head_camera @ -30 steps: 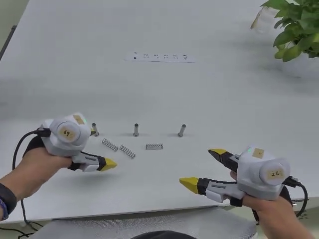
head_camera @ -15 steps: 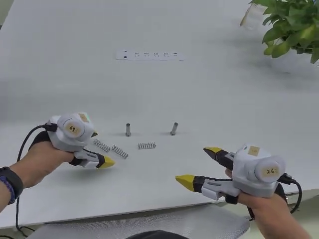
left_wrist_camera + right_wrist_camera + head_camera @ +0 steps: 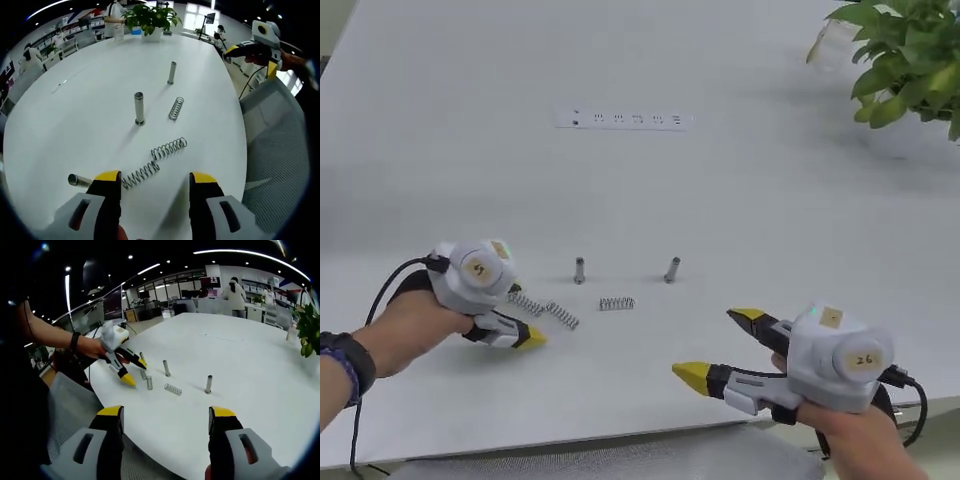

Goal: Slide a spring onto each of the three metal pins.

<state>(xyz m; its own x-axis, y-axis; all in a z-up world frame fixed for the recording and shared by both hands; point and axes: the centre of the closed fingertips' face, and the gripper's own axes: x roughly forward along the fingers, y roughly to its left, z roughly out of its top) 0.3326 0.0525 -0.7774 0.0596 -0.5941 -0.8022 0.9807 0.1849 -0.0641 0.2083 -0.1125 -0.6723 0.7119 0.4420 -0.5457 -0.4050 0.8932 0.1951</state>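
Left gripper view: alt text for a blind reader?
Open left claw over a white table, one spring showing between its yellow tips. Two more springs and two upright pins lie beyond; a third pin is beside one tip.

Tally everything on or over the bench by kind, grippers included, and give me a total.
Springs: 3
Metal pins: 3
Grippers: 2, the left gripper and the right gripper
Power strip: 1
Potted plant: 1
Total: 10
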